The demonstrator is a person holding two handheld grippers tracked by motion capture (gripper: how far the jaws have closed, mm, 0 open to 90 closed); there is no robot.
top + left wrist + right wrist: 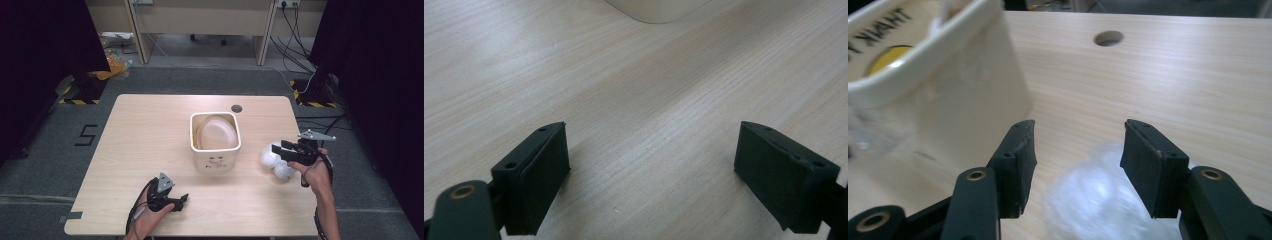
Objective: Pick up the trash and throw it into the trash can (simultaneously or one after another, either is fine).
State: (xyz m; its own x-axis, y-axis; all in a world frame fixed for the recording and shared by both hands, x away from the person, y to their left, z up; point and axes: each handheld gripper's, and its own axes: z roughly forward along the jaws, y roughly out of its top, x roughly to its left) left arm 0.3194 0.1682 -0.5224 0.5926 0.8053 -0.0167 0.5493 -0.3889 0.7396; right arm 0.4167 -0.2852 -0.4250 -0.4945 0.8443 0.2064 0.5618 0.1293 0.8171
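R gripper open over white bags, near table edge.

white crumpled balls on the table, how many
2, as far as I can tell: one ball under the right gripper, the other just nearer the person; more may be hidden.

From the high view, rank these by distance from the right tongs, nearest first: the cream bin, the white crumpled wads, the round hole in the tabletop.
1. White crumpled wads: right under the right tongs, by the table's right edge.
2. Cream bin: mid-table, to the tongs' left.
3. Round hole: beyond the bin, near the table's far edge.
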